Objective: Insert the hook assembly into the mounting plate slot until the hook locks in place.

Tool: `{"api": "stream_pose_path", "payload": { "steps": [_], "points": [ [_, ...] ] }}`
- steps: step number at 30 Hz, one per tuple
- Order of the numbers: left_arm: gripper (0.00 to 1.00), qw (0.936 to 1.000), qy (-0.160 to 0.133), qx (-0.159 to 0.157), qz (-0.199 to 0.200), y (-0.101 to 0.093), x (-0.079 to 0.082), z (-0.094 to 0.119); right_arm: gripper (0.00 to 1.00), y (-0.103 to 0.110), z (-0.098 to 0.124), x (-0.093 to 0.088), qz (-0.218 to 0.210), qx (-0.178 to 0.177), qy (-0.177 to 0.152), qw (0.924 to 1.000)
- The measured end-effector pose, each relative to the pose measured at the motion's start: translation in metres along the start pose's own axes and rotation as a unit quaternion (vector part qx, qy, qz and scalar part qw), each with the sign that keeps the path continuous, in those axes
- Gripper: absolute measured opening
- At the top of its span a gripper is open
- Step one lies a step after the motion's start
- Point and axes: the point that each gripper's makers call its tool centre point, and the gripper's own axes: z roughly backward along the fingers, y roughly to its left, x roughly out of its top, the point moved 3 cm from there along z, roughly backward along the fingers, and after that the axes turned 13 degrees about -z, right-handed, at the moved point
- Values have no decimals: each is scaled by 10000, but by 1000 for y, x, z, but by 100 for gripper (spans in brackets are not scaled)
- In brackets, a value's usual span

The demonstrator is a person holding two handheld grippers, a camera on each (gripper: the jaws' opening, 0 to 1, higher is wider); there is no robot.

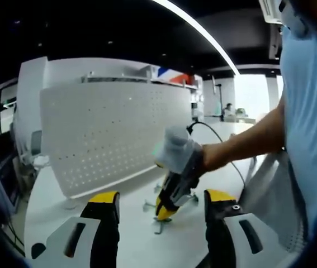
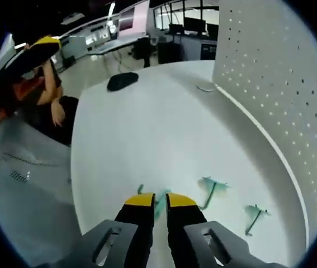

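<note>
My left gripper [image 1: 161, 209] is sitting nearest the lens in the left gripper view, its two yellow-tipped jaws spread wide apart with nothing between them, hovering over the white table [image 1: 130, 245]. Just beyond them, my right gripper [image 1: 166, 211] is pointing down at the tabletop, my hand [image 1: 194, 159] wrapped around its body. Its yellow tips are coming down on a small metal hook [image 1: 159, 224] lying flat on the table.

In the right gripper view, my right gripper [image 2: 159, 202] is showing its jaws drawn narrow, almost together, and a pale green hook [image 2: 159, 205] is sitting in the thin gap between them; I cannot tell whether the jaws are actually gripping it. Two more hooks are lying on the table [image 2: 147, 139] to the right: one hook [image 2: 211, 190] near my jaws, the other hook [image 2: 255, 216] further right, closer to the plate.

The plate [image 2: 281, 84], a white perforated board, is standing upright along the table's edge; in the left gripper view the plate [image 1: 113, 134] is rising behind both grippers, well apart from the hooks. A dark pad [image 2: 122, 81] is lying at the far end of the table.
</note>
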Motion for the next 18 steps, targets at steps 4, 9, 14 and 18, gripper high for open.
{"api": "stream_pose_path", "payload": {
  "steps": [4, 9, 14, 18],
  "points": [
    [63, 10000, -12, -12, 10, 0, 0, 0, 6, -1, -3, -1, -59, -57, 34, 10000],
    [62, 10000, -28, -9, 3, -1, 1, 1, 5, -1, -5, 0, -103, -100, 66, 9999],
    [62, 10000, -51, 3, 5, -1, 2, 1, 5, -3, -7, -1, -132, -167, 110, 9997],
    [62, 10000, -54, -12, -2, -1, 2, 1, 4, -5, -8, -2, -141, -204, 160, 9996]
  ]
}}
